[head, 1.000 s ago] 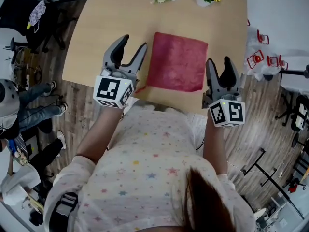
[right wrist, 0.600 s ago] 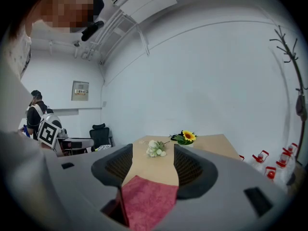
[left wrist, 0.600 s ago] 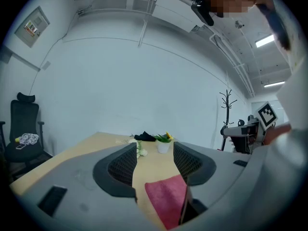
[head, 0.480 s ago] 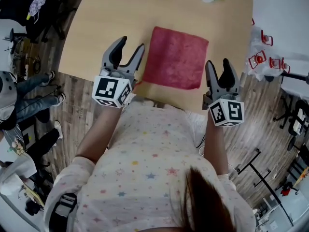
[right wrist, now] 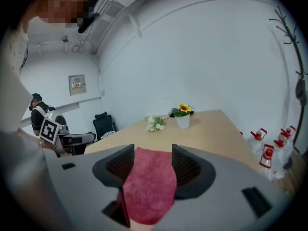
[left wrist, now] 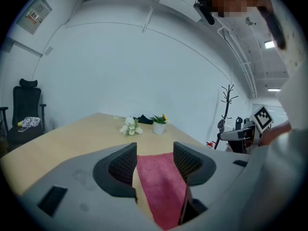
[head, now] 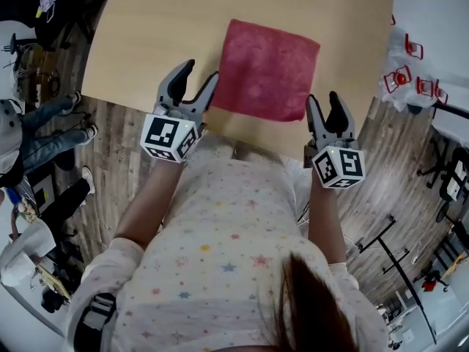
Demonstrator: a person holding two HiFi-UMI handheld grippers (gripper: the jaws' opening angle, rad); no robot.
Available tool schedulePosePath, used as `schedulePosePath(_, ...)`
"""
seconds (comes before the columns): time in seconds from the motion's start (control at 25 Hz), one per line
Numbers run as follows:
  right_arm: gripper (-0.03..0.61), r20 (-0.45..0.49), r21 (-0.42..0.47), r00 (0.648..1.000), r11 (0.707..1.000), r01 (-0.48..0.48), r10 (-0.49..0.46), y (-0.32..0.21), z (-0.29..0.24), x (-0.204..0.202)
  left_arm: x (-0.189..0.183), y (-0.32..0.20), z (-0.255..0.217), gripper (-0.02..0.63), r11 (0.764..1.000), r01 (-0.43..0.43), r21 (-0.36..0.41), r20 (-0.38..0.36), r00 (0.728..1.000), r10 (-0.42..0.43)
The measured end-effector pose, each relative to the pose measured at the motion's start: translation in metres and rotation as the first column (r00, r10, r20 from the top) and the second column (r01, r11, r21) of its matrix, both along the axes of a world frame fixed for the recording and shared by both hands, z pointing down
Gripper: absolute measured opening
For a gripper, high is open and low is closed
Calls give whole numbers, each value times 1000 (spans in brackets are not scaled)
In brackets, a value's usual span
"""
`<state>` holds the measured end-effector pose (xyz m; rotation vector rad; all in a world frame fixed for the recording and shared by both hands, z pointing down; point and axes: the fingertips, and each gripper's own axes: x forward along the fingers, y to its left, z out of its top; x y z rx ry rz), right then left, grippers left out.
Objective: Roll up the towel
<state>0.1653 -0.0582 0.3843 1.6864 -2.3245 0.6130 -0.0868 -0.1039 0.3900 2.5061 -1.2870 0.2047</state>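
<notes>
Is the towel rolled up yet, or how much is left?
Nothing is rolled yet: the red towel lies flat on the table. The left gripper and right gripper are open by its near corners, holding nothing. All the rolling is left.

**Crimson on pale wood**

The towel [head: 267, 70] is a plain deep pinkish red on a light tan worktop [head: 146, 42]. The left tongs [head: 201, 70] and right tongs [head: 323, 97] are grey with black meshed pads and black-and-white squared cubes. The shirt [head: 220, 255] is white with pastel stars. At the worktop's far edge, the flowers [left wrist: 129, 126] are white, and the sunflower [right wrist: 185, 108] is yellow in a white pot [right wrist: 183, 122].
</notes>
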Motion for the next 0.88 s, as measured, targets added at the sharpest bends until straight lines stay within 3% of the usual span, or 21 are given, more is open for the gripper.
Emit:
schedulePosePath(0.4, 212, -26, -154, 999, 988, 14, -18, 37, 64, 1, -7, 32, 56, 216, 992, -32, -120, 53, 998, 38)
schedulePosePath(0.88, 142, -73, -311, 995, 950, 36, -62, 69, 124, -6, -9, 55, 105, 216, 967, -86, -238, 84, 991, 109)
